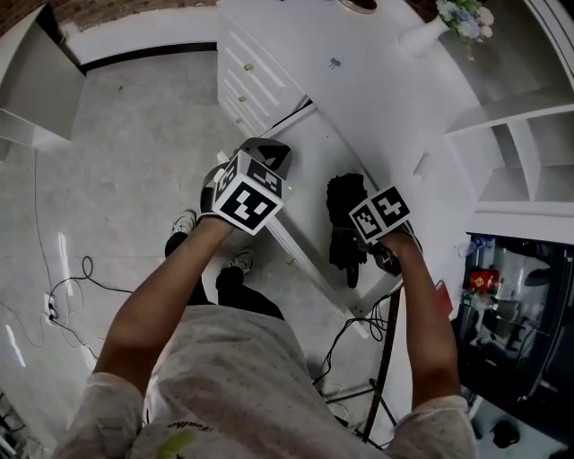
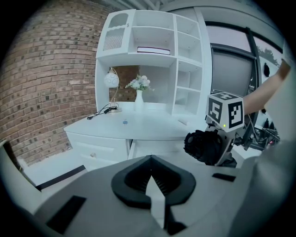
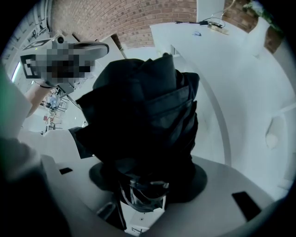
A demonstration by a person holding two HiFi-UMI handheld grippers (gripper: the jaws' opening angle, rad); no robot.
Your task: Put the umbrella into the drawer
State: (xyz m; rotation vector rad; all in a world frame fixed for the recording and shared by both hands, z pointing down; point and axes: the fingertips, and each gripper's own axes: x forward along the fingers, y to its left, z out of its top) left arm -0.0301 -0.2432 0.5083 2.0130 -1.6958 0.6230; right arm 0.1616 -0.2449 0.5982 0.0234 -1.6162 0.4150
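A folded black umbrella [image 1: 344,226] [image 3: 143,115] is clamped in my right gripper [image 1: 363,246] [image 3: 141,194], which is shut on its lower end. The umbrella hangs over the open white drawer [image 1: 305,152] of the desk; in the right gripper view the drawer's rim [image 3: 221,125] curves just beyond the fabric. My left gripper [image 1: 267,154] [image 2: 150,180] is shut with nothing in it, held beside the drawer's left side. The left gripper view catches the umbrella [image 2: 203,146] to its right, under the right gripper's marker cube.
The white desk top [image 1: 359,81] carries a vase of flowers [image 1: 448,22] [image 2: 139,99] and a lamp [image 2: 111,81] below a shelved hutch [image 2: 152,55]. Cables [image 1: 81,278] trail on the floor. A stand [image 1: 386,359] rises by my right arm. My shoes [image 1: 184,224] are below.
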